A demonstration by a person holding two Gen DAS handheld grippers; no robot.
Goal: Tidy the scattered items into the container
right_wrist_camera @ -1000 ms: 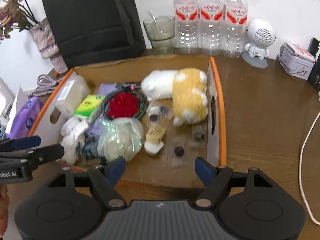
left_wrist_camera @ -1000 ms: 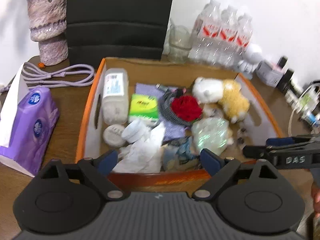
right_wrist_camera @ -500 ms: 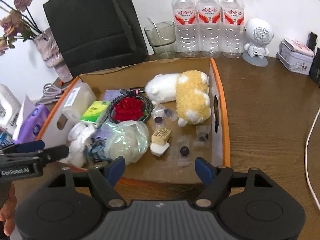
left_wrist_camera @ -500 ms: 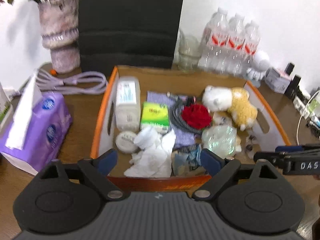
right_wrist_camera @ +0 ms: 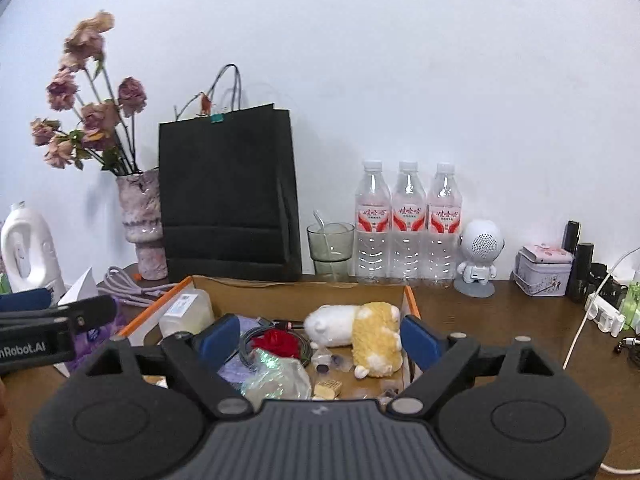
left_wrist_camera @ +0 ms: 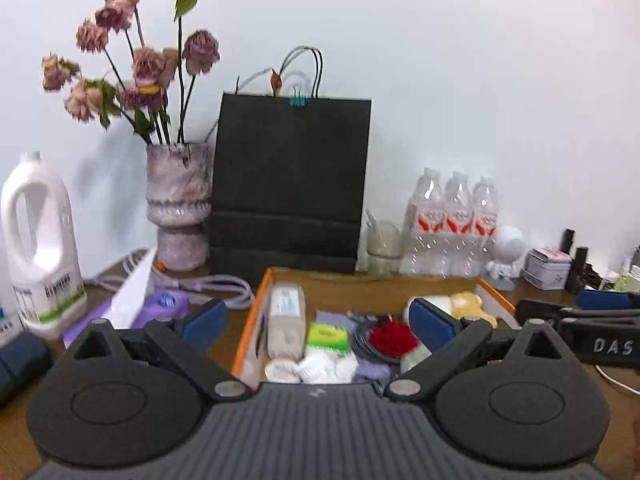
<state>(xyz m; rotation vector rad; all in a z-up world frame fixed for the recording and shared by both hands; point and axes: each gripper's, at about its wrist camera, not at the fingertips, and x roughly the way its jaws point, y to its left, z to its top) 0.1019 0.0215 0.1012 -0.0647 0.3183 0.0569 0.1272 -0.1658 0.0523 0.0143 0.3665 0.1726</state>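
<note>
Cardboard box (right_wrist_camera: 412, 300), orange-rimmed, sits mid-tabletop (right_wrist_camera: 500, 320) holding plush toy (right_wrist_camera: 360, 332), red flower (left_wrist_camera: 390, 336), green packet (left_wrist_camera: 326, 336). Left gripper (left_wrist_camera: 316, 322) and right gripper (right_wrist_camera: 316, 338): jaws apart, opening, nothing between. Readable: "DAS", "Robot.AI" on gripper bodies. Versus one second ago, both views tilted up; bag (left_wrist_camera: 290, 184) top visible.

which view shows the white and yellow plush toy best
The right wrist view: the white and yellow plush toy lies nearly whole in the cardboard box. In the left wrist view, a blue finger pad hides most of it.
</note>
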